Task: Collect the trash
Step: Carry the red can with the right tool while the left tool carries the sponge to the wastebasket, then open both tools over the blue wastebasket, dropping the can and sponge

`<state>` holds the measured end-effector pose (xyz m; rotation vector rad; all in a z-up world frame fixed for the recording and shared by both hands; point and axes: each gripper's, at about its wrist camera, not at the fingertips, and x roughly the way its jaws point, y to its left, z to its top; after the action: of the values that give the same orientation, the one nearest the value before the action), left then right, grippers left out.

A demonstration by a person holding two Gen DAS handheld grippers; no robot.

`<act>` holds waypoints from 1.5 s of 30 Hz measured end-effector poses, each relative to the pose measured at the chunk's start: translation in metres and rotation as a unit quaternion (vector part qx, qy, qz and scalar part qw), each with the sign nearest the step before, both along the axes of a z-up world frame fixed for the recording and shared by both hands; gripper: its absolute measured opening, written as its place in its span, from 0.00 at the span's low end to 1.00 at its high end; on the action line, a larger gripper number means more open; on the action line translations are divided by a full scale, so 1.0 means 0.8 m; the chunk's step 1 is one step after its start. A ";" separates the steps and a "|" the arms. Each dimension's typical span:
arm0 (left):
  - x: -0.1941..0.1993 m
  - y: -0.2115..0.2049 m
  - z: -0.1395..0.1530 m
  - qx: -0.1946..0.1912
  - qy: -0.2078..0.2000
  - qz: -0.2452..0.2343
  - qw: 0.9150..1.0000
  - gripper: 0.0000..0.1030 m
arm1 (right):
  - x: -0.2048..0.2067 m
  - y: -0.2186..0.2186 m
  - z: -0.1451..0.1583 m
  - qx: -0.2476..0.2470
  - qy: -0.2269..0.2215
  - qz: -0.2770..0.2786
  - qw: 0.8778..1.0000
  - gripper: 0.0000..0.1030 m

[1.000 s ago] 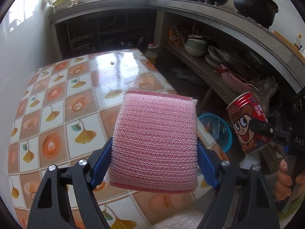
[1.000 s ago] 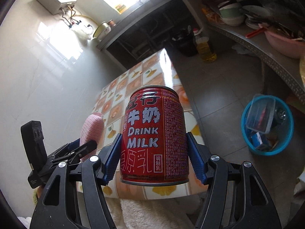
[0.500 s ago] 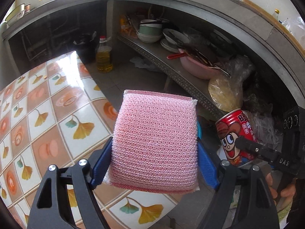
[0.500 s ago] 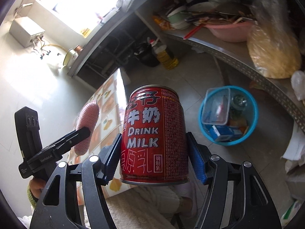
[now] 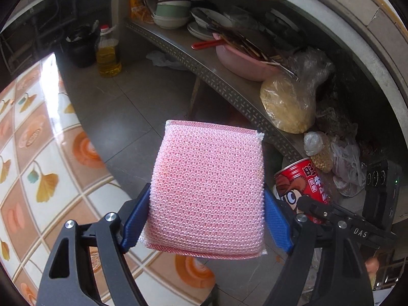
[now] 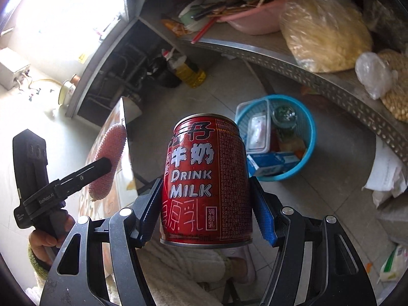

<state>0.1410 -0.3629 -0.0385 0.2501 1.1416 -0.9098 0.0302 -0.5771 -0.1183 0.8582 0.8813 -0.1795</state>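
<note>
Left wrist view: left gripper (image 5: 206,219) clamps a pink sponge (image 5: 207,188) between its blue pads. Right gripper (image 6: 206,213) squeezes the red milk can (image 6: 205,181) upright, blue basket (image 6: 307,125) beyond its right finger

Grey stone-tile floor (image 5: 142,107) with thin joints, lit unevenly. A glossy tiled table top (image 5: 33,153) with orange medallion and ginkgo-leaf motifs stands at the left and reflects a bright streak of daylight. A perforated grey metal shelf (image 5: 216,81) runs under a grey concrete counter (image 5: 357,25); it carries stacked white and green bowls (image 5: 170,15), a pink plastic basin (image 5: 244,63) filled with utensils, and a clear plastic bag of yellow contents (image 5: 288,107). A clear bottle of yellow oil (image 5: 108,56) stands on the floor beside a black bin (image 5: 80,48). White glossy wall (image 6: 51,97), with strong overexposed window light (image 6: 63,12) above. A white wall-mounted box with wires (image 6: 12,71) sits at the far left
</note>
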 end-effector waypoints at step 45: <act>0.062 -0.178 -0.204 0.034 0.231 0.073 0.970 0.86 | 0.055 -0.098 -0.222 0.058 0.115 -0.153 0.980 0.71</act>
<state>0.1909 -0.5056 -0.2015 0.0047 1.6008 -0.8195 0.0743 -0.6555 -0.2961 1.0964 0.9789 -0.5070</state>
